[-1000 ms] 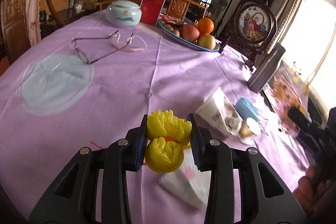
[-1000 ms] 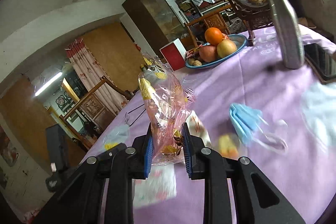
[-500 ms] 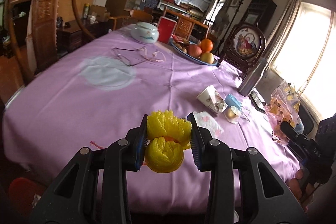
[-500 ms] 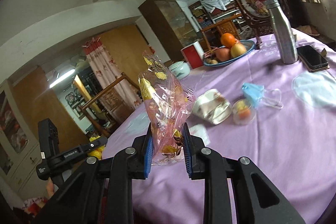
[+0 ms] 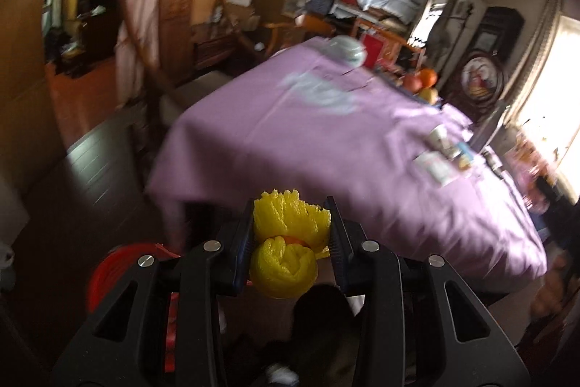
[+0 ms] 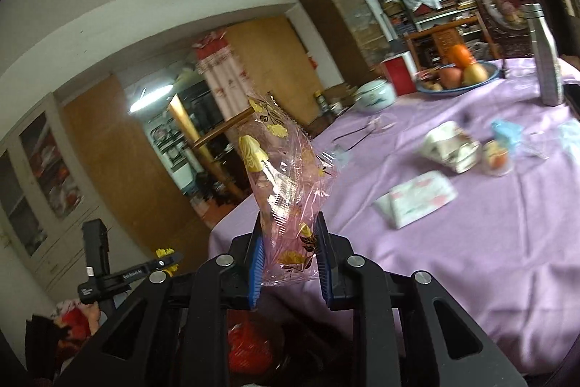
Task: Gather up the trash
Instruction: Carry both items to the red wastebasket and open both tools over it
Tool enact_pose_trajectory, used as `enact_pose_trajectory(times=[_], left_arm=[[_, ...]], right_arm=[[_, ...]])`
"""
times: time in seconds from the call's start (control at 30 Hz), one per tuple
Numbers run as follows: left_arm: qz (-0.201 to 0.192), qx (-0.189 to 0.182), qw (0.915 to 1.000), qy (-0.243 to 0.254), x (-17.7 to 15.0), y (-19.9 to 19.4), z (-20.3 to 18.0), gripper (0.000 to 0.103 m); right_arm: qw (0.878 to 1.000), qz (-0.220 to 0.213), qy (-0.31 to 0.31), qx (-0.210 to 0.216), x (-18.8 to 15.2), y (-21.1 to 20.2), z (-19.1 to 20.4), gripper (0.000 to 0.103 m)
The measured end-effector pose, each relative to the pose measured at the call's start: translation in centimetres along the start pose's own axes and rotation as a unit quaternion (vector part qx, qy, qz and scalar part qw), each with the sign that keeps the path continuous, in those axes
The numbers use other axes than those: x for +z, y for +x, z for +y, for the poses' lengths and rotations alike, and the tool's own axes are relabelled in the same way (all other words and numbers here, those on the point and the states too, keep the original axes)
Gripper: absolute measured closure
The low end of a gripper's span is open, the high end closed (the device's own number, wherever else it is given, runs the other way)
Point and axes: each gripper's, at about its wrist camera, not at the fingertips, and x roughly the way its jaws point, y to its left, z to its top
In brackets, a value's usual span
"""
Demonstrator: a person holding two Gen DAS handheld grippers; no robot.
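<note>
Both grippers have pulled back from the counter (image 5: 326, 147) since half a second ago, and both views now look at its near edge from outside, with the floor in sight below.

The left gripper (image 5: 290, 238) is closed on the yellow orange peel (image 5: 286, 242), its pads pressing both sides of the curled piece, which sits in the air just off the counter's edge. The peel looks light, springy and a little slick on its skin, so a hold across its thick curled body seems safest.

The right gripper (image 6: 290, 260) is clamped on the pink cellophane wrapper (image 6: 282, 191) by its lower end, the rest standing up crinkled above the jaws. It appears nearly weightless, soft and slippery; pinching bunched folds should hold better than a single layer.

A red bin (image 5: 108, 271) shows low beside the left gripper. Still on the counter lie a tissue pack (image 6: 417, 202), a crumpled paper cup (image 6: 449, 147) and a blue face mask (image 6: 507, 133).
</note>
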Motion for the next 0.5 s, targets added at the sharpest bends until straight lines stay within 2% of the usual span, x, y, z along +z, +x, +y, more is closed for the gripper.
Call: enact_pose_trajectory(times=[0.13, 0.23, 0.3, 0.37, 0.47, 0.5], left_arm=[[0.032, 0.034, 0.9983, -0.034, -3.1, 0.1, 5.7, 0.065], [0.060, 0.046, 0.9946, -0.071, -5.3, 1.1, 9.7, 0.065], [0.080, 0.058, 0.9906, -0.094, -6.6, 2.3, 11.9, 0.053], [0.095, 0.070, 0.9862, -0.116, -7.4, 3.3, 13.7, 0.033], [0.101, 0.065, 0.9798, -0.160, -7.7, 3.6, 16.2, 0.019], [0.094, 0.063, 0.9788, -0.171, -7.6, 3.2, 16.7, 0.018]], right_arm=[[0.999, 0.031, -0.012, 0.014, -0.9, 1.8, 2.7, 0.078], [0.998, 0.056, -0.023, 0.025, -1.5, 3.5, 4.8, 0.078], [0.996, 0.070, -0.038, 0.027, -2.1, 4.6, 6.5, 0.078], [0.995, 0.082, -0.053, 0.029, -2.6, 5.5, 8.0, 0.078], [0.990, 0.110, -0.076, 0.035, -3.8, 7.4, 10.5, 0.078], [0.989, 0.118, -0.081, 0.037, -4.1, 7.9, 11.1, 0.078]])
